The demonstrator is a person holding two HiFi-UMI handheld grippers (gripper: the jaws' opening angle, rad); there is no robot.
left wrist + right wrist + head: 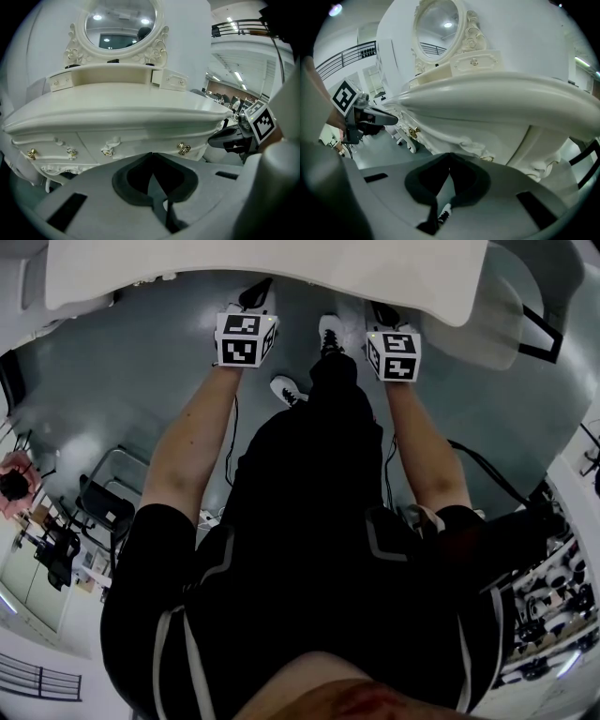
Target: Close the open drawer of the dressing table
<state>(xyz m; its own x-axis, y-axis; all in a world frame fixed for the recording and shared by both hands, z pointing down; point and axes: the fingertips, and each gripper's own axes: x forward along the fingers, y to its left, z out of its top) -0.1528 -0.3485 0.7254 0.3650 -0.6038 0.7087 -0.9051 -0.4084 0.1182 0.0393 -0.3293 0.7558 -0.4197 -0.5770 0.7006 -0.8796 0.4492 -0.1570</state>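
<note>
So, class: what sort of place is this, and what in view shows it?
Probably a large open hall or workspace, not a bedroom: the dressing table stands on bare grey floor, with an upper-level railing and strip lights behind.

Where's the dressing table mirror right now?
In the left gripper view the oval mirror sits top centre, at the back of the white dressing table, above its raised shelf.
</note>
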